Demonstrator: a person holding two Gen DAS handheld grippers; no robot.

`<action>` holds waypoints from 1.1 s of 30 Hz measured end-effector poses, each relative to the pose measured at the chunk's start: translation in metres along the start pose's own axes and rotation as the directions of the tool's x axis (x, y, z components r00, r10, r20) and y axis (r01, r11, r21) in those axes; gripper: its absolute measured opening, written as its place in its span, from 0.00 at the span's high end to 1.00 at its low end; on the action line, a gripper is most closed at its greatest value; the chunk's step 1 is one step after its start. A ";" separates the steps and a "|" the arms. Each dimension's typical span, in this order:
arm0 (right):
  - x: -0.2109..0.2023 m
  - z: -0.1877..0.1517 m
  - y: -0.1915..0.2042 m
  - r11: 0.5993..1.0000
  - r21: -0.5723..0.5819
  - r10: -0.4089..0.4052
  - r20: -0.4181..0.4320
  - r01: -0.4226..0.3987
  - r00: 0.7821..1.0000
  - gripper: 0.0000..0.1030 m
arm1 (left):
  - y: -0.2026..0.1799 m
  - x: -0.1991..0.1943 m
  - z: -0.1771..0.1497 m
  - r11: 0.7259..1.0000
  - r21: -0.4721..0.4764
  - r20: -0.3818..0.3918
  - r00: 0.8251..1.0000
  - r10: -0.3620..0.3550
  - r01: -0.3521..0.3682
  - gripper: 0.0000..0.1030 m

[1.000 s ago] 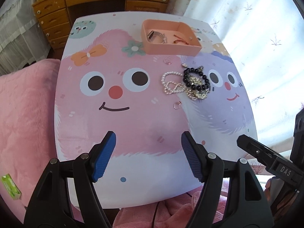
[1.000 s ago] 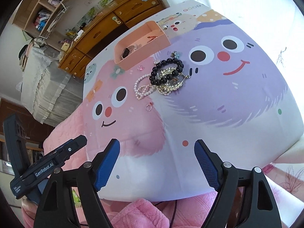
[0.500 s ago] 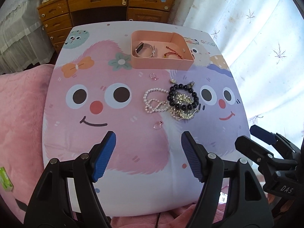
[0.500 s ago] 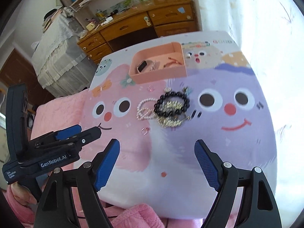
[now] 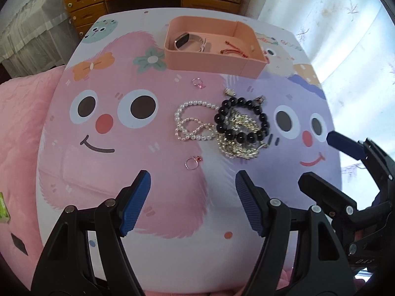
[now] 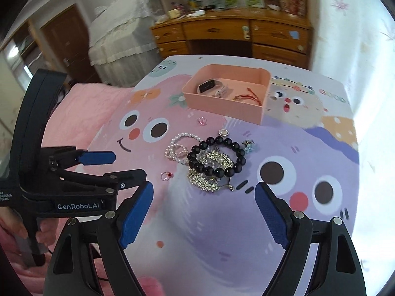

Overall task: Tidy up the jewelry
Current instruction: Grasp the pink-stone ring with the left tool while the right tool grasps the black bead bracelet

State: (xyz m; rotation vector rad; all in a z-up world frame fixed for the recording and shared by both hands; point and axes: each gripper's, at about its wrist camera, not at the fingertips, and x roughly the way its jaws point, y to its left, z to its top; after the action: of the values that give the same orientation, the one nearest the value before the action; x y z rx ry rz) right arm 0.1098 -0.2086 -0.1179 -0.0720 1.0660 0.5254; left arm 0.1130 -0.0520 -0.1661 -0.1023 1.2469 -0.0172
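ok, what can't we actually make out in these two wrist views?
- Silver chain pile: under the black bead bracelet; piece count unclear, both views.
- Small pieces by the bracelet: too small to identify.
- Pink tray: near wall hides part of its floor.
- Dresser top: blurred, right wrist view.

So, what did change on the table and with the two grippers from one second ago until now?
Both came closer to the jewelry pile. The left hand-held gripper is open and empty. The right hand-held gripper rolled level; its jaws have just been opening, nothing between them. Nothing was grasped or released. The black bead bracelet, pearl strand, two rings and pink tray with its watch stayed in place.
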 end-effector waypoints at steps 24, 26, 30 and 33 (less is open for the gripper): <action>0.099 -0.001 -0.008 0.976 -0.215 0.040 0.045 -0.029 0.998 0.40 | -0.001 0.085 0.007 0.996 -0.035 -0.016 0.996 0.086 -0.086 0.69; 0.104 0.001 -0.009 0.976 -0.213 0.043 0.028 -0.036 0.999 0.47 | 0.000 0.084 0.007 0.995 -0.041 -0.015 0.996 0.086 -0.086 0.75; 0.111 0.003 -0.011 0.977 -0.207 0.045 0.000 -0.044 0.999 0.58 | 0.003 0.083 0.007 0.995 -0.043 -0.018 0.996 0.086 -0.086 0.85; 0.122 0.003 -0.011 0.974 -0.222 0.031 -0.039 -0.039 0.999 0.76 | 0.007 0.083 0.006 0.995 -0.052 -0.015 0.996 0.087 -0.088 0.89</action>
State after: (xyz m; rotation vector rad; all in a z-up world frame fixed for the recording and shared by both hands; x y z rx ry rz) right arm 0.1625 -0.1716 -0.2216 -0.2611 1.0411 0.6761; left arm 0.1450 -0.0504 -0.2428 -0.0936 1.2643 0.0911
